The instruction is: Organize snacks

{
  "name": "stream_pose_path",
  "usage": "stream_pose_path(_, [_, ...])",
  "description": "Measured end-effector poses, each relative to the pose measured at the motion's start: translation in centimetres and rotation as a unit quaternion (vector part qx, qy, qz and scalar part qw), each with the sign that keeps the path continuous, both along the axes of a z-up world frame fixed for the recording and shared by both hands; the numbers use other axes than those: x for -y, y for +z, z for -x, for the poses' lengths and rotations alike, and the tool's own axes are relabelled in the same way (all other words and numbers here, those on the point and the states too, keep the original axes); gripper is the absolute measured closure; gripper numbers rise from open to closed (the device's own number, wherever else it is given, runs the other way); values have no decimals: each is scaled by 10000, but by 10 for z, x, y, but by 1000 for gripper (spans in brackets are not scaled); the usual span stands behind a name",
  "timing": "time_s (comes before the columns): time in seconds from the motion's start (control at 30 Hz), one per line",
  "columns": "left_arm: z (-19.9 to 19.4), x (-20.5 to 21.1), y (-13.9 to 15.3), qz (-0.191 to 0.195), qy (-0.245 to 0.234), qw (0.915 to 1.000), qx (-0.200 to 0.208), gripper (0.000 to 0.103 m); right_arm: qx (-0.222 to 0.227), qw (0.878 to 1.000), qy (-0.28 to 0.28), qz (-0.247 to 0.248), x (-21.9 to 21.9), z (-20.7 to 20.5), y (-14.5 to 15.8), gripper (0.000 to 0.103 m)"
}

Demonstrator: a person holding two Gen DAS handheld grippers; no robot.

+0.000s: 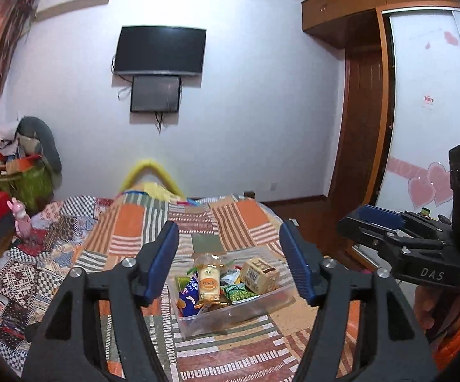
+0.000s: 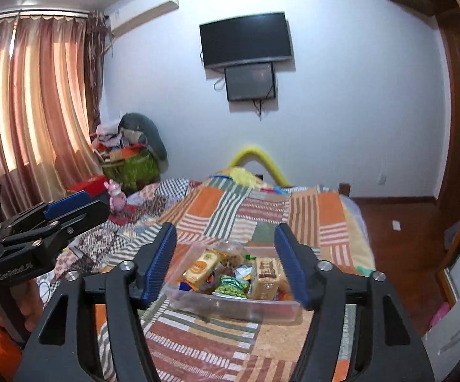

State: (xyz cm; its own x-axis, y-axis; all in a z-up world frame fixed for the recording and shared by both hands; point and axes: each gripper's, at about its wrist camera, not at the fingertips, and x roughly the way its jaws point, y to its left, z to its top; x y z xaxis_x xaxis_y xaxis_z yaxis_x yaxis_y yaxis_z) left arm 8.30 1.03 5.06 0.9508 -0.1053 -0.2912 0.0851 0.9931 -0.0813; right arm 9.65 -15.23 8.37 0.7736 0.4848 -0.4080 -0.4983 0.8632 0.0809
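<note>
Bedroom, patchwork-quilted bed (image 1: 153, 222) under wall TV (image 1: 160, 49). Clear plastic bin (image 1: 226, 315) sat on quilt, snacks (image 1: 209, 281) gathered inside, likely so packets stayed together. Left hand-held gripper (image 1: 230, 261) hovered above bin, jaws partly open, empty. Right hand-held gripper (image 2: 226, 261) likewise partly open, holding nothing, touching nothing

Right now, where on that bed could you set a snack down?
Bare striped quilt lies in front of the clear snack bin, and more behind it toward the yellow pillow. The bin itself is packed, and the patchwork side by the pink toy is cluttered.
</note>
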Motion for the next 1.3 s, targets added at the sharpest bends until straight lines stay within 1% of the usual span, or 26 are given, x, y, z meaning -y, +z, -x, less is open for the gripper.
stream_pose_path(0.13, [14,3,4,-6,92,9999,106,29,149,9998,-87,-42,2,11,5,30])
stream_pose_path(0.17, [16,4,5,-17,107,9999,132,27,186,9997,-119,-45,2,14,6,25])
stream_pose_path(0.2, [20,5,5,-51,144,9997,176,23,219,9996,-153,-45,2,15,5,21])
stream_pose_path(0.23, [21,6,5,-73,170,9996,201,19,251,9995,-195,-45,3,16,5,19])
stream_pose_path(0.3, [27,7,4,-113,244,9993,259,12,288,9992,-267,-44,3,18,5,12])
stream_pose_path(0.33, [29,8,4,-115,257,9992,271,9,291,9991,-291,-51,3,18,4,10])
stream_pose_path(0.4, [32,8,3,-108,278,9992,281,5,312,9988,-373,-66,3,21,3,1])
stream_pose_path(0.43, [33,8,2,-102,296,9991,279,1,342,9985,-421,-67,3,22,3,0])
stream_pose_path(0.63, [37,9,-1,-126,299,9991,265,0,419,9980,-469,48,1,29,2,0])
stream_pose_path(1.3, [31,8,-8,-96,213,9995,199,0,487,9972,-571,17,5,36,-1,0])
